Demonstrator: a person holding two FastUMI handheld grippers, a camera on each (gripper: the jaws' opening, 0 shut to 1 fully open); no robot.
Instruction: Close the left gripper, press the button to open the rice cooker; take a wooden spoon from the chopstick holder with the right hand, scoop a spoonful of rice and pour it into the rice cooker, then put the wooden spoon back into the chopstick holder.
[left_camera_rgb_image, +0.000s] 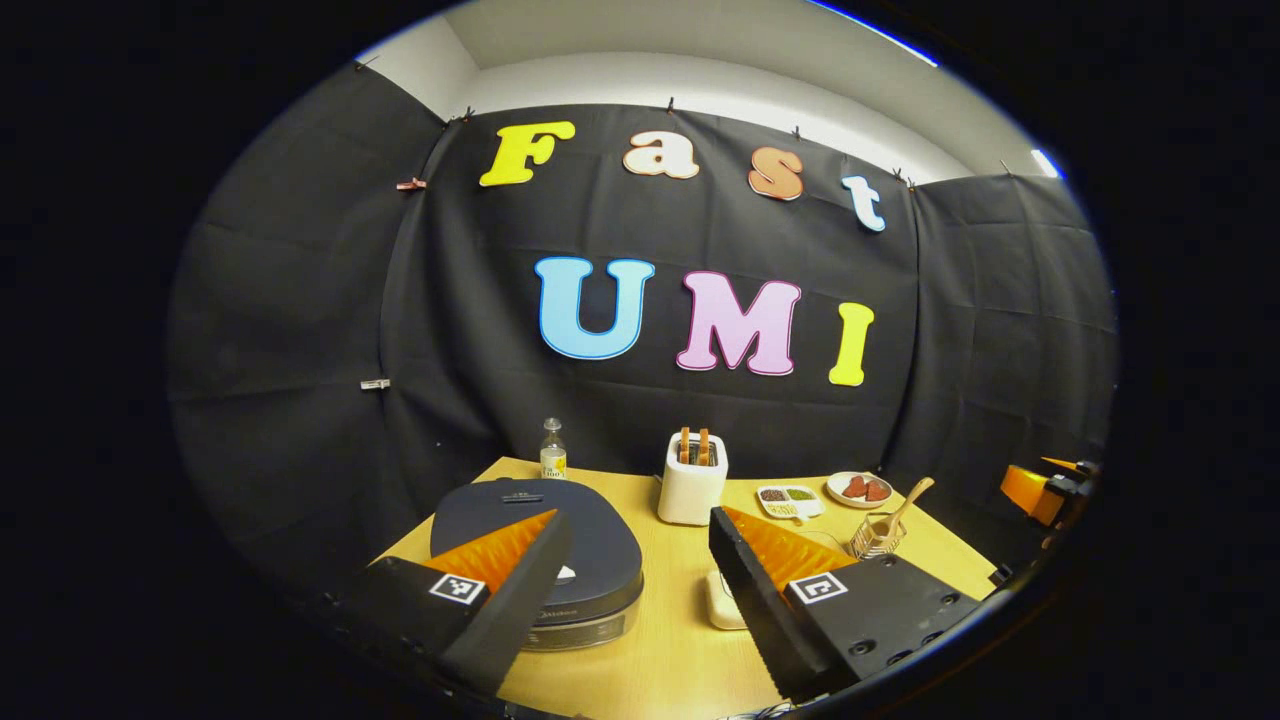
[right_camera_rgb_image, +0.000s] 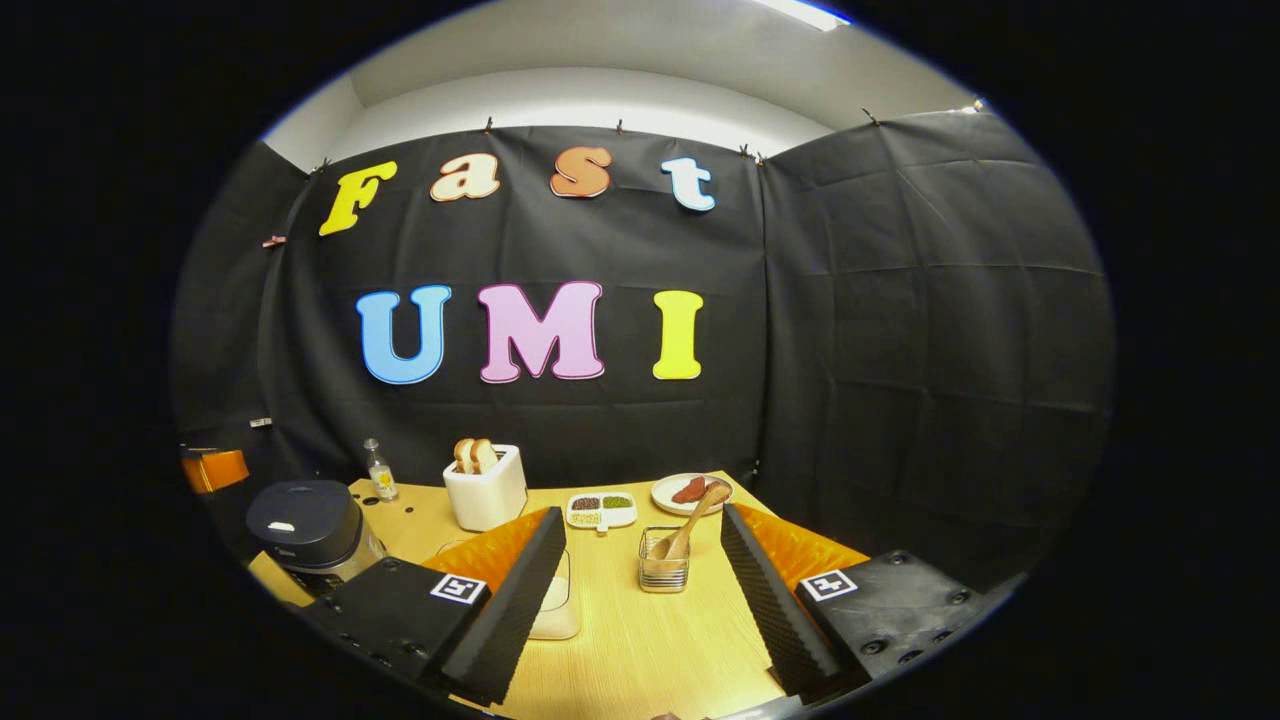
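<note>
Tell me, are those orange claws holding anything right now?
Nothing is held. The left gripper and right gripper are both open and empty; the spoon sits in its holder.

Both views look forward over table (left_camera_rgb_image: 660, 640) from near edge, sharing toaster (right_camera_rgb_image: 485, 487)

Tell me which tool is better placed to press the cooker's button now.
Left. The left tool hangs right over the closed cooker, though its jaws are open and must close first. The right tool faces the spoon in its holder, with the cooker off to its side.
</note>
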